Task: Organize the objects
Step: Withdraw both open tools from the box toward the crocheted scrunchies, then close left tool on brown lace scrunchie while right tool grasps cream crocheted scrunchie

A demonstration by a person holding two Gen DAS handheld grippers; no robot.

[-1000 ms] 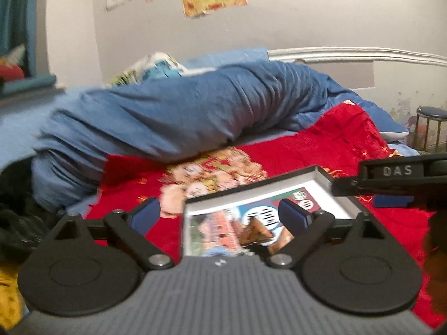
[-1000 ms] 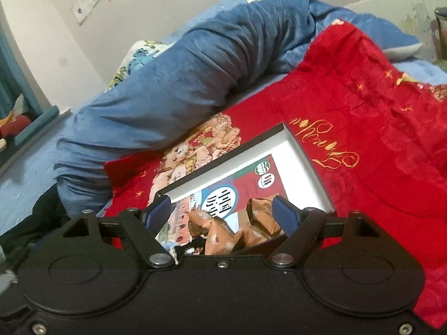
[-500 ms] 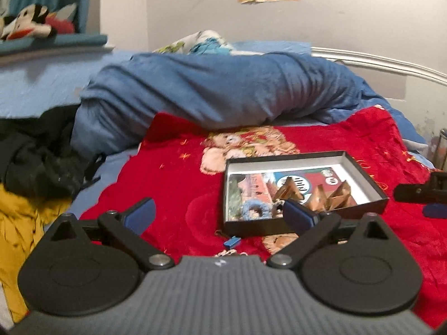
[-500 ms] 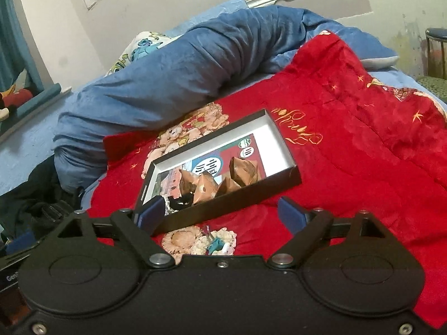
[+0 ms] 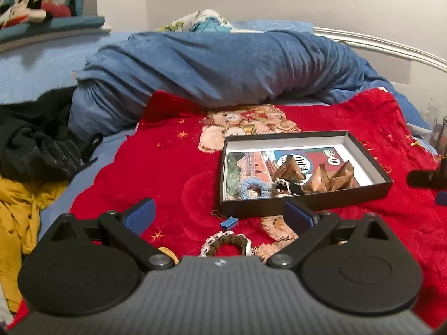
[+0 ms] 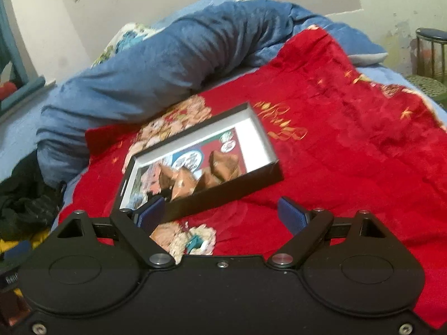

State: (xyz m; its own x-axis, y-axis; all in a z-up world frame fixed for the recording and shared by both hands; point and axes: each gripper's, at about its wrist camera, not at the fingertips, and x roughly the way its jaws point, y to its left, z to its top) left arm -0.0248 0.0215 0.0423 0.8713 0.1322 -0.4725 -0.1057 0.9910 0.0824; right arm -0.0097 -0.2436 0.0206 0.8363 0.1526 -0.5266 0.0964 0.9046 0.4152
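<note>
Two handheld grippers hover over a bed spread with a red blanket (image 5: 173, 167), between pick-ups in a tidying job. The left gripper (image 5: 219, 215) has its fingers spread with nothing between them; the right gripper (image 6: 220, 215) has just been opening, and its fingers too stand wide and empty. A shallow black box (image 5: 304, 203) on the blanket already holds a blue crocheted ring (image 5: 254, 188), a dark beaded piece and several brown folded-paper shapes (image 5: 321, 177). Loose on the blanket just in front of the box lie a small blue clip (image 5: 228, 222) and a brown-and-white braided band (image 5: 226, 244). The next move likely calls for lowering one gripper onto one of these flat, small things. The soft, wrinkled blanket could make pinching awkward. A rolled blue quilt (image 5: 223, 67) and dark clothes (image 5: 36, 142) lie well clear.
</note>
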